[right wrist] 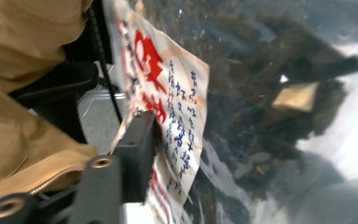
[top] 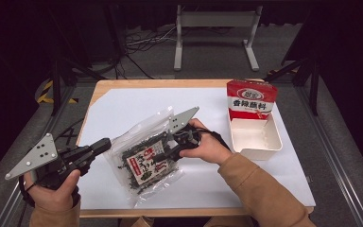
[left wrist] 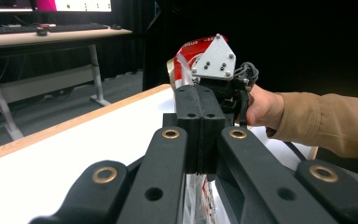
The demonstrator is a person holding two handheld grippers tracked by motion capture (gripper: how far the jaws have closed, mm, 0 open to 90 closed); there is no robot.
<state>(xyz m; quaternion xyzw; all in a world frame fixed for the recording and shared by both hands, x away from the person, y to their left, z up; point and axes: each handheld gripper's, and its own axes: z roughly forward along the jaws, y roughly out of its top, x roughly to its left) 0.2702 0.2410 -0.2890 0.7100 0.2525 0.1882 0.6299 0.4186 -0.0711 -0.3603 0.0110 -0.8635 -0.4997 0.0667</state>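
Observation:
A clear bag of dark dried seaweed (top: 144, 158) with a red and white label lies on the white sheet (top: 118, 106) near the table's front. My right gripper (top: 164, 153) comes in from the bag's right side and grips its edge. In the right gripper view one black finger (right wrist: 137, 149) presses against the label of the bag (right wrist: 242, 107); the other jaw is hidden behind the plastic. My left gripper (top: 105, 143) rests at the bag's left edge, jaws shut together (left wrist: 200, 95); I cannot tell if any plastic is pinched between them.
A red seasoning box (top: 251, 98) stands at the far end of a white tray (top: 260, 144) on the right of the table. The wooden table edge (top: 99, 90) frames the sheet. A white desk frame (top: 215, 21) stands on the floor beyond.

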